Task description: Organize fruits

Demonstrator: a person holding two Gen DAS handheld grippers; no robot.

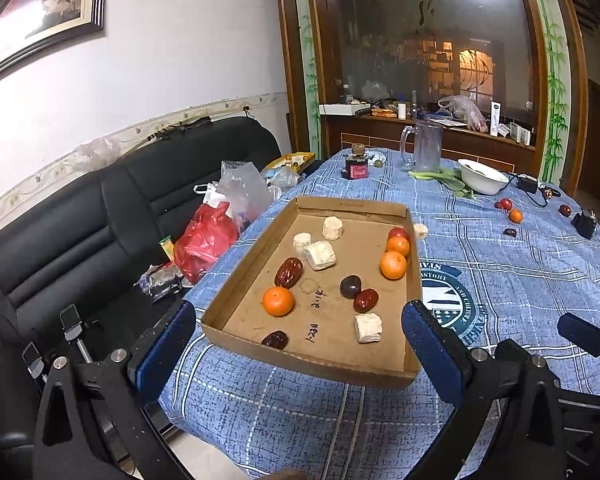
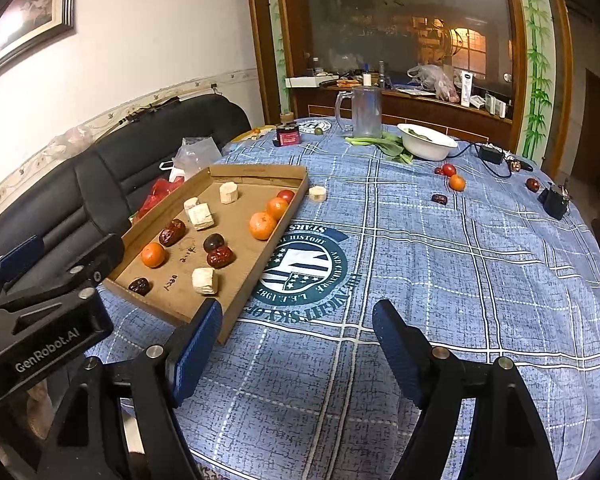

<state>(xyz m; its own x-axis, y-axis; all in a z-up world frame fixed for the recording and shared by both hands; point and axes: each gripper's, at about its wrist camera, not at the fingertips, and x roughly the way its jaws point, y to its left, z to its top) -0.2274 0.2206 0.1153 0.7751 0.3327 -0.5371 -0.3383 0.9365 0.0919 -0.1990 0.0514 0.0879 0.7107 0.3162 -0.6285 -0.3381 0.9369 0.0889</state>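
A shallow cardboard tray (image 1: 244, 264) lies on the blue checked tablecloth. It holds three tangerines (image 1: 278, 301), a tomato (image 1: 398, 233), red dates (image 1: 288, 272), a dark plum (image 1: 350, 285) and several white chunks (image 1: 320, 255). One more white chunk (image 2: 317, 193) sits just outside its far right corner. Far right on the cloth lie a loose tangerine (image 2: 457, 182), a tomato (image 2: 448, 169) and a date (image 2: 439, 199). My left gripper (image 1: 300, 348) stands open just short of the tray's near edge. My right gripper (image 2: 298, 344) is open over bare cloth to the tray's right.
A white bowl (image 2: 426, 142), a glass mug (image 2: 364, 112), greens and a dark jar (image 2: 288, 134) stand at the far end. A black adapter (image 2: 492, 154) with its cable and a black box (image 2: 555, 202) lie far right. A black sofa (image 1: 80, 216) with bags borders the table's left edge.
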